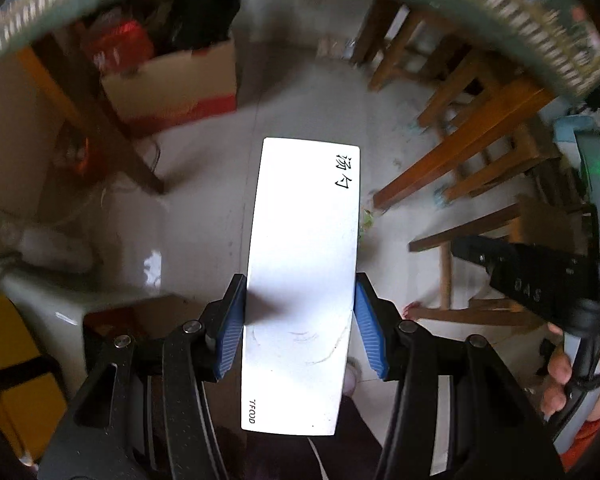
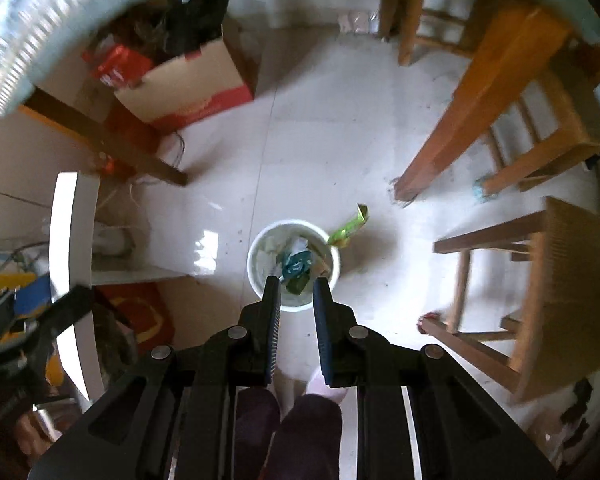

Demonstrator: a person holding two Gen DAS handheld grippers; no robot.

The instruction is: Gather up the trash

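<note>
Left gripper [image 1: 300, 320] clamps white packet [image 1: 300, 280]; right gripper [image 2: 296, 312] closed, empty, above bin [image 2: 256, 268]; pale tile floor [image 2: 300, 140].

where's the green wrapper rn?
Right wrist view: green wrapper lies on the floor against the white bin's upper-right rim, left of the table leg.

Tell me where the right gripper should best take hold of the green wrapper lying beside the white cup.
Probably the raised upper end of the green wrapper, from above: it lies flat on the floor, its lower end touching the white cup, so that end is freest.
</note>
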